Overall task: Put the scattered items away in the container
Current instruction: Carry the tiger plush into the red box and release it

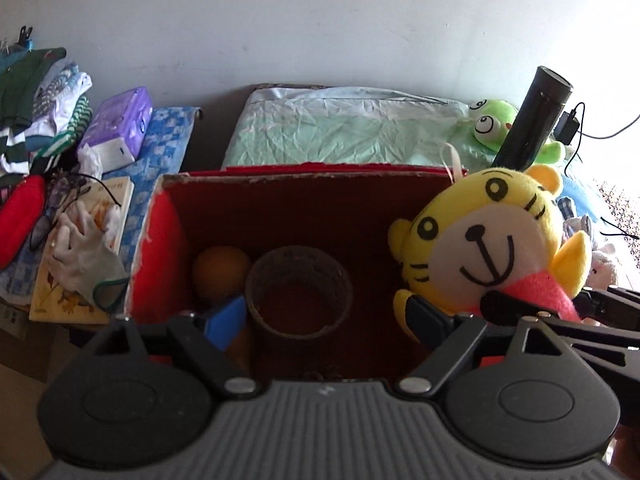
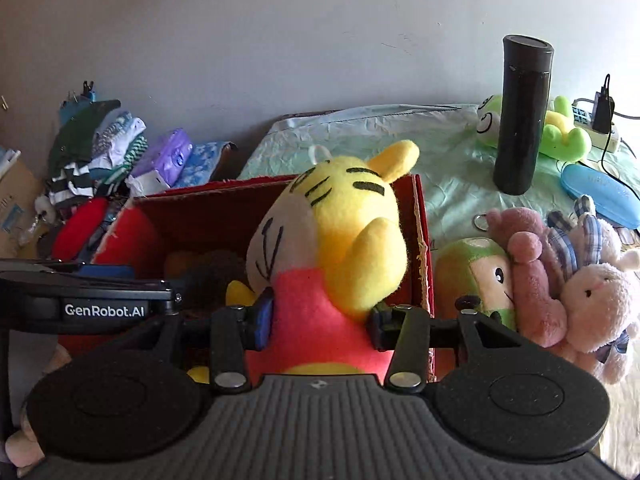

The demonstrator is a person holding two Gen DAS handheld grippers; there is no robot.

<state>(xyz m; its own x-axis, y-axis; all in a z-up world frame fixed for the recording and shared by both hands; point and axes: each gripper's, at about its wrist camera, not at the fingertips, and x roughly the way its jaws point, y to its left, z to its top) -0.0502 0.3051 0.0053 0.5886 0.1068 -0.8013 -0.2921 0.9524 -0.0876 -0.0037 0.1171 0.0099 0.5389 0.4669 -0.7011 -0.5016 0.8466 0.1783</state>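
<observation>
We are carrying the tiger plush (image 2: 336,240), right gripper (image 2: 320,324) fingers clamped on its pink body, over the red box (image 1: 280,216); left gripper (image 1: 324,320) fingers apart, empty. Next: lowering, releasing inside.

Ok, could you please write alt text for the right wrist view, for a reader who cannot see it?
The right gripper holds a yellow tiger plush toy by its pink body, over a red cardboard box. To the right, more plush toys lie on a green sheet, behind them a tall black bottle.
</observation>
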